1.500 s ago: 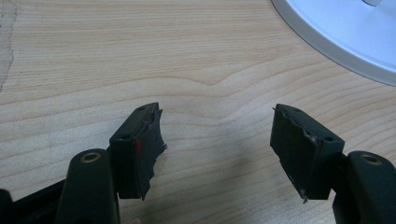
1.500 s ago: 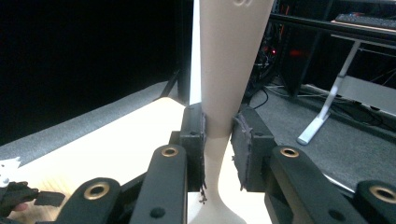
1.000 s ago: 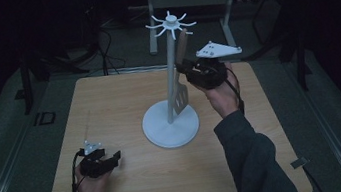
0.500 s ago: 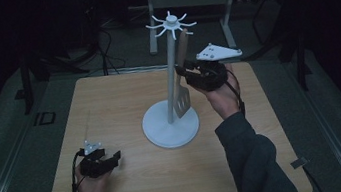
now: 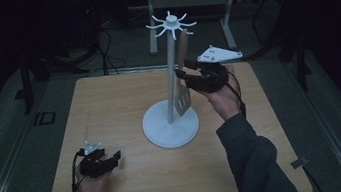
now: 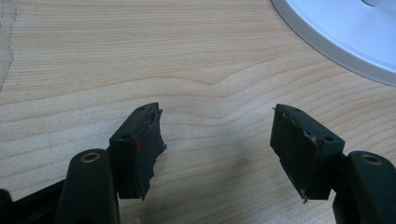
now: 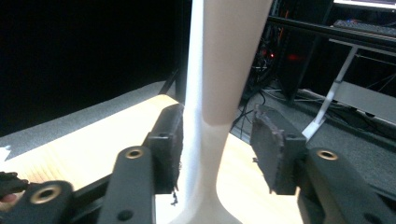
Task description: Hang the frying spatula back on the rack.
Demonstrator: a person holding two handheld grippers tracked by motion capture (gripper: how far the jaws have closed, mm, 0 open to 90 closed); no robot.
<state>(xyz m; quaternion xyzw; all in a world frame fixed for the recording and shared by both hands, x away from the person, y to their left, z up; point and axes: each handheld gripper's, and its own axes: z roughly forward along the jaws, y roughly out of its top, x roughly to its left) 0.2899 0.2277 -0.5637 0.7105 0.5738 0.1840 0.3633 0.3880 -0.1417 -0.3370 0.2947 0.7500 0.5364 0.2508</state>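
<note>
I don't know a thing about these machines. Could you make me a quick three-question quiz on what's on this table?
1. True or false: the spatula hangs from the white rack.
2. The left tongs are: A) resting on the table, B) raised by the rack's hooks, C) holding the spatula.
3. What stands between the right tongs?

Key: 1 true; 2 A; 3 the spatula's handle, which the jaws have just been opening around.

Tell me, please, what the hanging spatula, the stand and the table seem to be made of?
Spatula: handle looks like pale wood or beige plastic, matte; the slotted blade looks lighter grey, material unclear. Stand: probably white plastic or painted metal, smooth with a soft sheen on its round base. Table: wood or wood-look laminate, with visible light grain lines.
</note>
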